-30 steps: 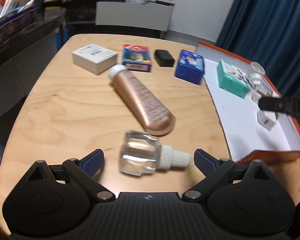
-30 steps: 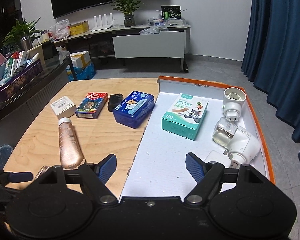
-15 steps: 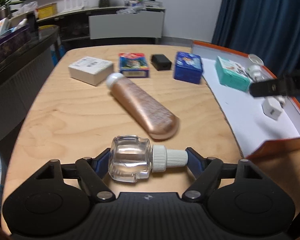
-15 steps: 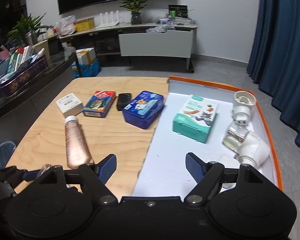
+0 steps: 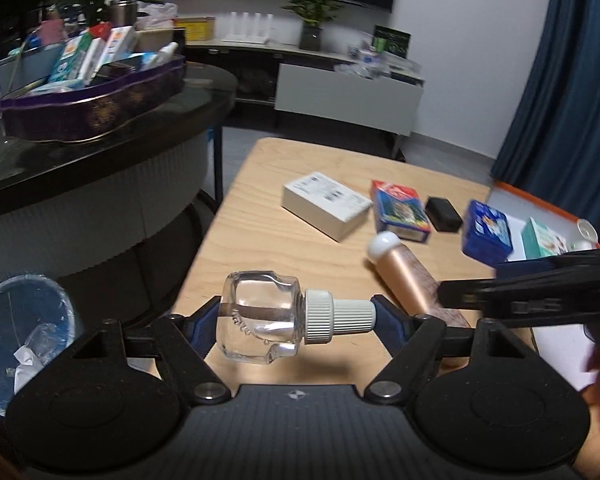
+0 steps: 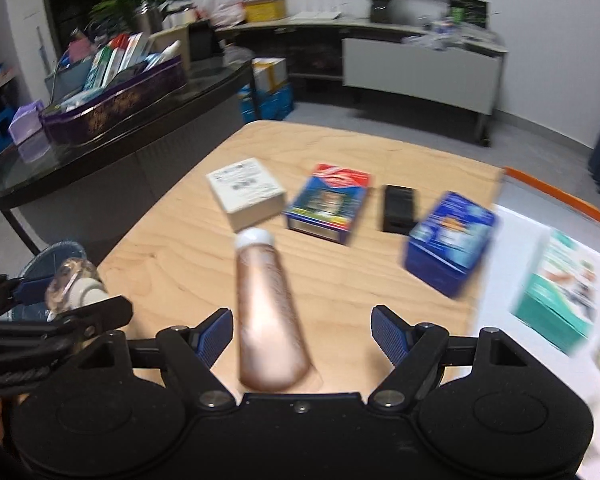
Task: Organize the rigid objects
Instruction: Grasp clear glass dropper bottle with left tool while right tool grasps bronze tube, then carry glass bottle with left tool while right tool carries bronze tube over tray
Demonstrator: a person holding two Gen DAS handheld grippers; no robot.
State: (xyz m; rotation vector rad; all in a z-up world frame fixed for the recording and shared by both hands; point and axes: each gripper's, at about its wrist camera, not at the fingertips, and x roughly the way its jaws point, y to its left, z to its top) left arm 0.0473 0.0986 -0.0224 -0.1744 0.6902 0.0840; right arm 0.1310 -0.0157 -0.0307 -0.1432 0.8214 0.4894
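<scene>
1. Left tongs (image 5: pixel 298 318) were clamped end to end on the clear bottle (image 5: pixel 260 322), pads on its base and white cap, held clear above the tabletop (image 5: pixel 260 236) near its left edge.
2. Right tongs (image 6: pixel 302 330) stood apart, gripping nothing; the copper tube (image 6: pixel 270 316) lay on the tabletop between the pads, untouched.
3. White box (image 6: pixel 246 190), red-blue box (image 6: pixel 326 202), black case (image 6: pixel 398 208) and blue tin (image 6: pixel 448 242) sat in a row toward the far edge.
4. Orange-rimmed tray (image 6: pixel 564 200) sat at the right edge, teal box (image 6: pixel 560 304) inside.
</scene>
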